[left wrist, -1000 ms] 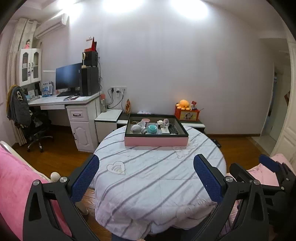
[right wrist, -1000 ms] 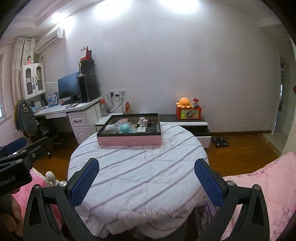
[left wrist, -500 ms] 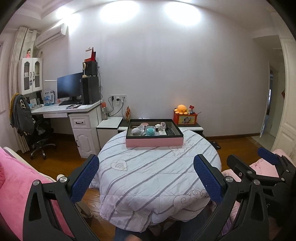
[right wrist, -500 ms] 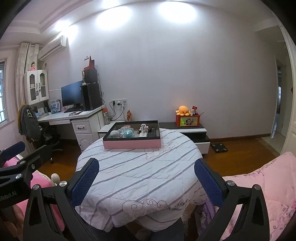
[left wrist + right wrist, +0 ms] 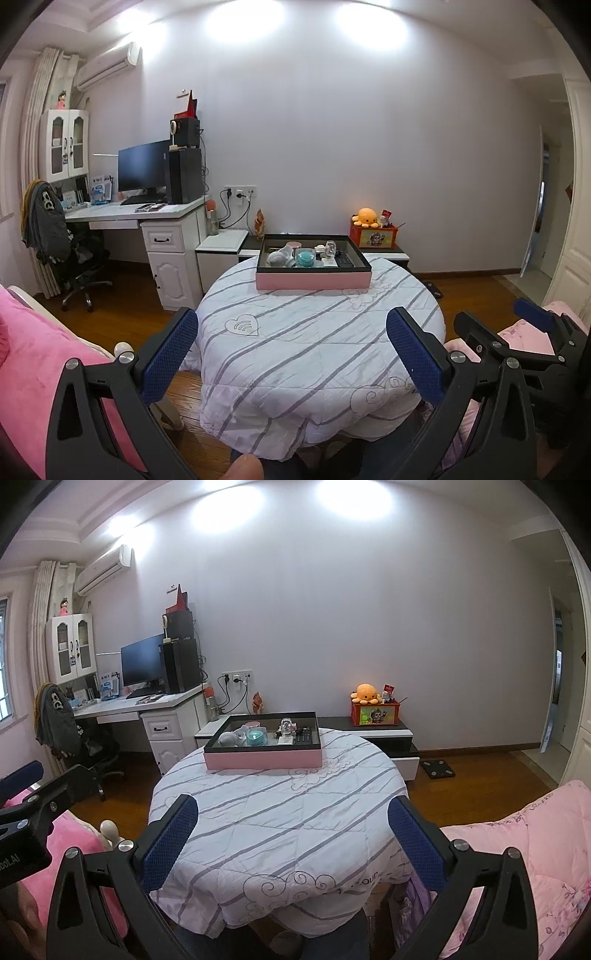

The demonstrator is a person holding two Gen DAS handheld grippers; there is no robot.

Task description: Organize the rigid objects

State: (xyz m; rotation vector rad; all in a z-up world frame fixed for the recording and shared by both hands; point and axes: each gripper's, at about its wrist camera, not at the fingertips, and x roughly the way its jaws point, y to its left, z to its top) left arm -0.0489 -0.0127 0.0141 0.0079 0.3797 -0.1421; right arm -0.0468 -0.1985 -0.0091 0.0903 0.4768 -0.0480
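Observation:
A pink tray with a black rim stands at the far side of a round table with a striped white cloth. In it lie a teal round object, a grey object, a clear glass piece and a black remote. My left gripper is open and empty, well short of the table's near edge. My right gripper is open and empty, equally far back. The right gripper shows at the left view's right edge.
A white desk with monitor and an office chair stand at the left. A low cabinet carries an orange plush behind the table. Pink bedding lies left and right. A doorway is at the right.
Both grippers have drawn back and risen away from the table; the table and tray look smaller and farther. Both stay open and empty.

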